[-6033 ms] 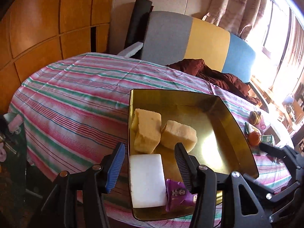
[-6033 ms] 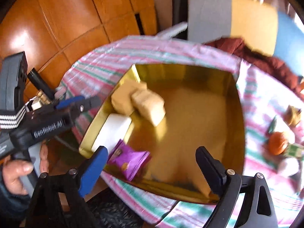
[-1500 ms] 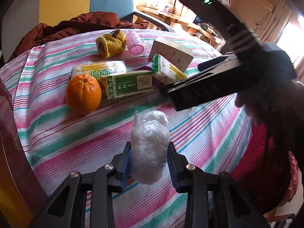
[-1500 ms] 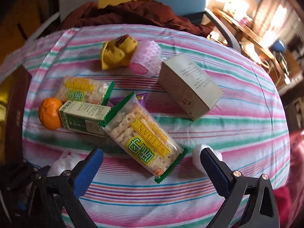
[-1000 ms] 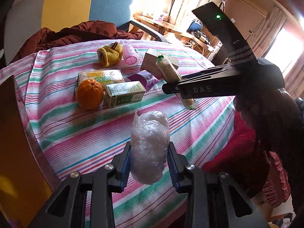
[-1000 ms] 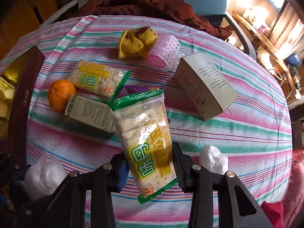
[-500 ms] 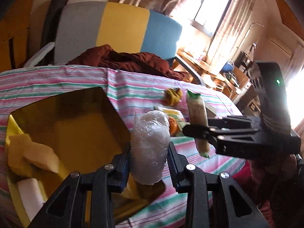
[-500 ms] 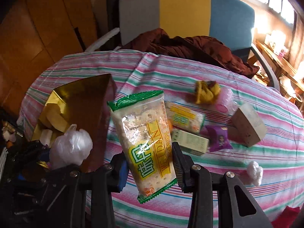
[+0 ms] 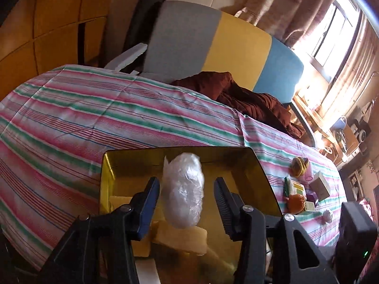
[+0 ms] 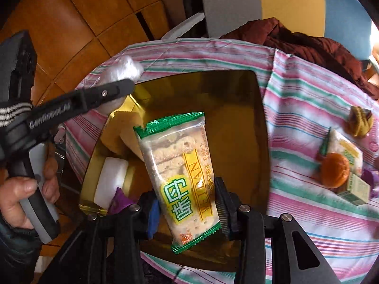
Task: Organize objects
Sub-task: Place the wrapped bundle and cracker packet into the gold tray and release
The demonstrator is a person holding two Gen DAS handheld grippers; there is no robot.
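Both hand-held grippers moved over gold tray (image 9: pixel 265 177); left hand-held gripper (image 9: pixel 187 195) just spread, freeing plastic bundle (image 9: pixel 182 191); right hand-held gripper (image 10: pixel 187 204) pinching cracker pack (image 10: pixel 182 175). Risk: bundle bounces out.

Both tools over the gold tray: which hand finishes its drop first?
Left. The left tool has just been opening; its pads stand clear of the plastic-wrapped bundle above the gold tray. The right tool is shut on the cracker packet and has yet to release.
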